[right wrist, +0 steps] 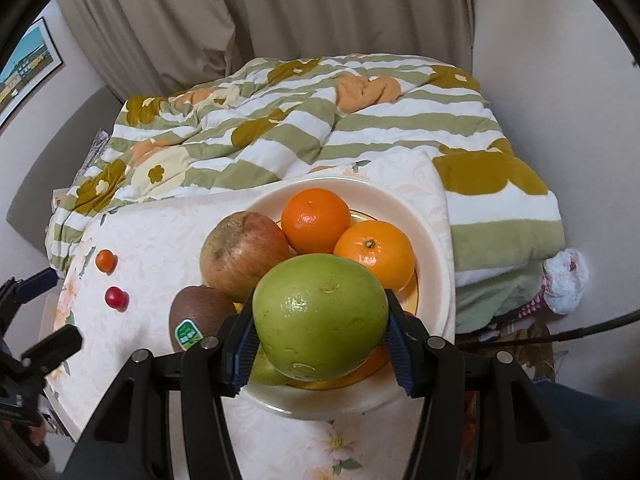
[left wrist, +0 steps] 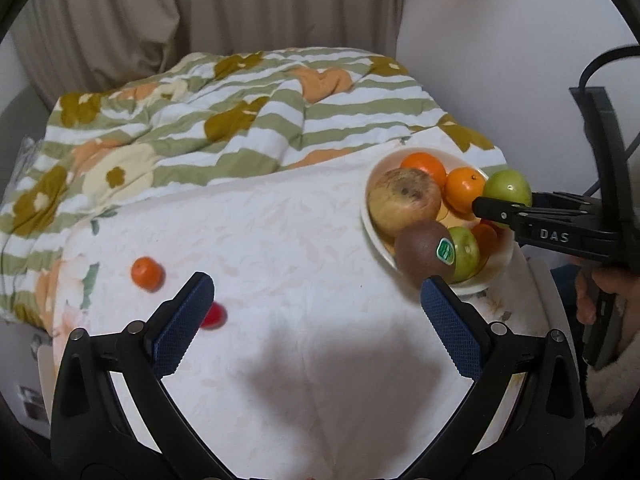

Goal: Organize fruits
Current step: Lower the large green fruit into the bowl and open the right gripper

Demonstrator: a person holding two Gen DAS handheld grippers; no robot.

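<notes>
Step in hand, by judgement: setting green fruit point(right wrist: 320, 316) into bowl point(right wrist: 432, 240). Right hand-held gripper point(right wrist: 320, 344) clamped on green fruit, both pads bearing on its flanks, poised over near side of bowl. Bowl already crowded: apple point(right wrist: 240, 256), two oranges point(right wrist: 316, 220), kiwi point(right wrist: 200, 316), second green fruit point(left wrist: 466, 254). Best lowered into the gap toward the near rim, released only once seated; roll-off onto kiwi a risk.

Left hand-held gripper point(left wrist: 316, 312) wide open, nothing between pads, above white cloth point(left wrist: 300, 360). Left to collect, well apart from bowl: small orange point(left wrist: 147, 273), red fruit point(left wrist: 214, 316).

Obscured: bowl floor beneath green fruit; red fruit half covered by left pad point(left wrist: 180, 328) in left view; kind of red fruit not determinable; support under cloth unseen.
</notes>
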